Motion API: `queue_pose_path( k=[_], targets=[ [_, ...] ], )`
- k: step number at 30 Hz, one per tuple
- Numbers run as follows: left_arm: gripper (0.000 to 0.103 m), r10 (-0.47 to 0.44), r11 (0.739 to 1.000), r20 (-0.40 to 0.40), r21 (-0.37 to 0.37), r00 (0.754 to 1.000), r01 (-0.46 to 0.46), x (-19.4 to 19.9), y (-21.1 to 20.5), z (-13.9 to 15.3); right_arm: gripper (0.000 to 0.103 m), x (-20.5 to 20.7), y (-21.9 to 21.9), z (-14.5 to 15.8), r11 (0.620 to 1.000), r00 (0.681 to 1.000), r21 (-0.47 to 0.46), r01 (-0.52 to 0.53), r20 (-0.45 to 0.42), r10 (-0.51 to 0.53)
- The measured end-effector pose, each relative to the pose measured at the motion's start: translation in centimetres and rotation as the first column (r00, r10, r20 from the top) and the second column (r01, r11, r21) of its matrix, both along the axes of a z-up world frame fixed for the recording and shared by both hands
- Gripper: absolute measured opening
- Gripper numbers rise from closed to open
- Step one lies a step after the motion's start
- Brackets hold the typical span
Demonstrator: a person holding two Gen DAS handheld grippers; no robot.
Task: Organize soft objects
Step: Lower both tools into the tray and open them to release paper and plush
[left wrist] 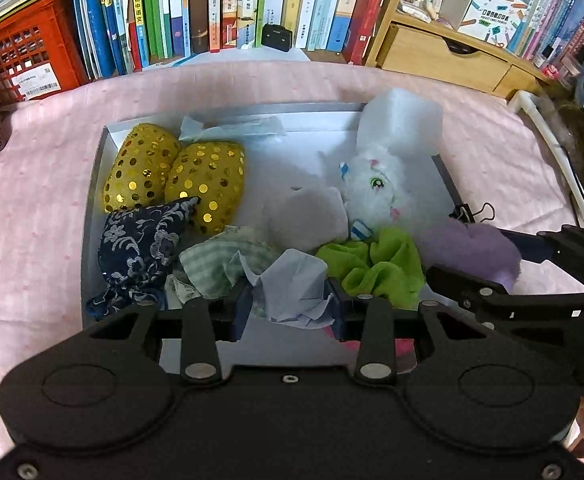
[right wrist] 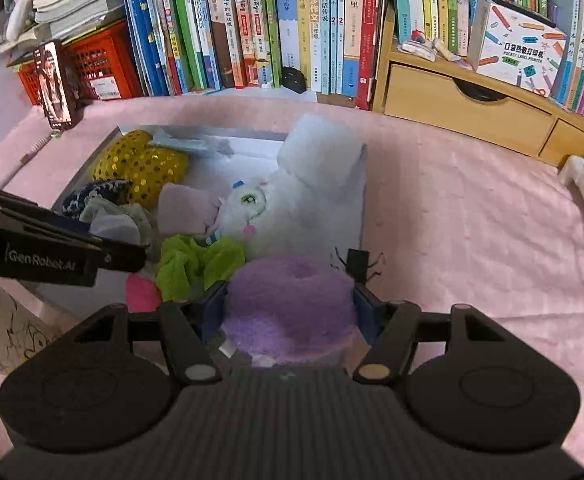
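- Books (left wrist: 228, 4) lined the back wall behind a pink cloth (left wrist: 32, 220) bearing a shallow box (left wrist: 92, 200).
- Gold pouches (left wrist: 180, 176), a white plush (left wrist: 375, 184) and a green cloth (left wrist: 375, 268) lay inside the box.
- Left gripper (left wrist: 290, 300) was clamped on a crumpled paper (left wrist: 292, 280) over the box's near edge.
- Right gripper (right wrist: 290, 304) squeezed a purple sock (right wrist: 288, 300) at the box's right edge.

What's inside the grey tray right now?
The grey tray holds two gold sequin pouches, a navy pouch, a white plush, a green cloth and more fabrics. Whatever lies beneath them is covered.
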State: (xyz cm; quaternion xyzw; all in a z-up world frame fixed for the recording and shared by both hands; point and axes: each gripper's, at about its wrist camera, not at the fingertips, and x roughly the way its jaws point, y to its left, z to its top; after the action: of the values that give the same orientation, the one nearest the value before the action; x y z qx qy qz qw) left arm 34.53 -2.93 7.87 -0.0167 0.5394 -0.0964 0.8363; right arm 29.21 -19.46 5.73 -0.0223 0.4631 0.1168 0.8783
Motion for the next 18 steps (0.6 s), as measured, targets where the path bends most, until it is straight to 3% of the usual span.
queue_pose_path(
  k=[7, 18],
  targets=[
    [0.037, 0.011, 1.000, 0.006, 0.017, 1.000, -0.011, 0.3, -0.4, -0.4, 0.068, 0.9, -0.3, -0.8, 0.997, 1.000, 0.069, 0.018, -0.005, -0.017],
    [0.038, -0.002, 0.999, 0.013, 0.048, 1.000, 0.001, 0.2, -1.0, -0.6, 0.068, 0.9, -0.7, -2.7, 0.994, 0.997, 0.106, 0.036, -0.066, -0.029]
  ],
)
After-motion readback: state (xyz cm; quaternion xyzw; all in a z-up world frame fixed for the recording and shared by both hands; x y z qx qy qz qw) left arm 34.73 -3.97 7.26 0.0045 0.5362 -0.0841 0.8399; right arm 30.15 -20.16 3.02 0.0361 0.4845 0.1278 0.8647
